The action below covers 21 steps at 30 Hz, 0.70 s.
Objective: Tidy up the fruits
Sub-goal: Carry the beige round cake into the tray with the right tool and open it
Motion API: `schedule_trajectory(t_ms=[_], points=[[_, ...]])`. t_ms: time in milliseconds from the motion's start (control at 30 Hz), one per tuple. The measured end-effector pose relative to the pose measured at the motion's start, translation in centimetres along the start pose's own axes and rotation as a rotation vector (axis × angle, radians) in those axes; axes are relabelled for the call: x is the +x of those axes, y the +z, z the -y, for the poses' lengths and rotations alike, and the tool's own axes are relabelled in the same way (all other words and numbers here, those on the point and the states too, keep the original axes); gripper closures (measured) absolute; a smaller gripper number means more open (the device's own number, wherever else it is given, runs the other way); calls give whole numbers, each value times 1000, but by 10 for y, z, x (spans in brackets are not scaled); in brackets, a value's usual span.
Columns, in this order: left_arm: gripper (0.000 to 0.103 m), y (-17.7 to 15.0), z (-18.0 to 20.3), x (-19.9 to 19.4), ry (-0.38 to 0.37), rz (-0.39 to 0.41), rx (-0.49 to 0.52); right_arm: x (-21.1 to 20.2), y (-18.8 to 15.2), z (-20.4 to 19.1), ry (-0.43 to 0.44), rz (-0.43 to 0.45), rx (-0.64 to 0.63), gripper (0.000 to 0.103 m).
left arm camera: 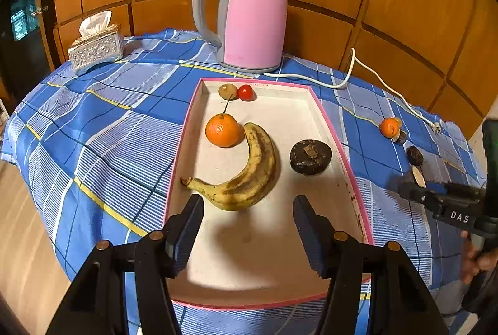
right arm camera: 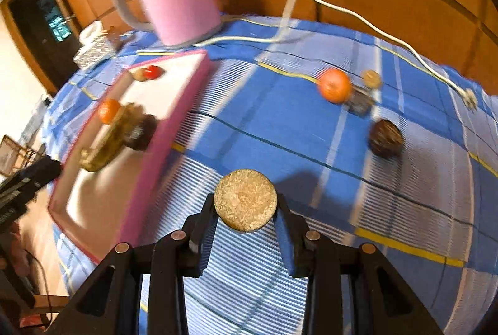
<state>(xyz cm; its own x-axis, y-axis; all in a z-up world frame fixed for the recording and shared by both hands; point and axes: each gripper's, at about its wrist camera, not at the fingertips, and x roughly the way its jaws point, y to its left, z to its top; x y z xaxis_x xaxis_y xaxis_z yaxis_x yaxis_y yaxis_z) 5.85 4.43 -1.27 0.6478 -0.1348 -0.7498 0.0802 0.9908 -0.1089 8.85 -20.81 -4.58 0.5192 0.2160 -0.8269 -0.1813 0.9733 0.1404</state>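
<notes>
A pink-rimmed tray (left arm camera: pixel 330 123) holds a banana (left arm camera: pixel 246 176), an orange (left arm camera: pixel 222 130), a small brown fruit (left arm camera: pixel 227 91), a red tomato (left arm camera: pixel 245 92) and a dark round fruit (left arm camera: pixel 310 156). My left gripper (left arm camera: pixel 248 229) is open and empty above the tray's near end. My right gripper (right arm camera: pixel 246 218) is shut on a tan round flat fruit (right arm camera: pixel 245 200), held above the cloth right of the tray (right arm camera: pixel 162 142). On the cloth lie another orange (right arm camera: pixel 335 85), a tan fruit (right arm camera: pixel 371 78), a dark lump (right arm camera: pixel 361 102) and a dark brown fruit (right arm camera: pixel 385 138).
A pink kettle (left arm camera: pixel 249 14) stands behind the tray, its white cord (left arm camera: pixel 351 70) running right across the blue checked tablecloth (left arm camera: pixel 102 117). A silver tissue box (left arm camera: pixel 96 50) sits at the back left. A wooden panelled wall is behind the table.
</notes>
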Motion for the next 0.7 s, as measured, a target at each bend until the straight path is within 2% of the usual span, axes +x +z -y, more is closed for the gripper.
schedule_trajectory(t_ms=[233, 467, 700], points=[[43, -2, -1, 0, 1, 9, 2, 2, 16, -32, 52, 17, -74, 67], [43, -7, -15, -4, 41, 25, -12, 3, 34, -54, 73, 39, -117, 67], [43, -11, -21, 0, 34, 11, -23, 22, 70, -75, 120, 52, -124, 67]])
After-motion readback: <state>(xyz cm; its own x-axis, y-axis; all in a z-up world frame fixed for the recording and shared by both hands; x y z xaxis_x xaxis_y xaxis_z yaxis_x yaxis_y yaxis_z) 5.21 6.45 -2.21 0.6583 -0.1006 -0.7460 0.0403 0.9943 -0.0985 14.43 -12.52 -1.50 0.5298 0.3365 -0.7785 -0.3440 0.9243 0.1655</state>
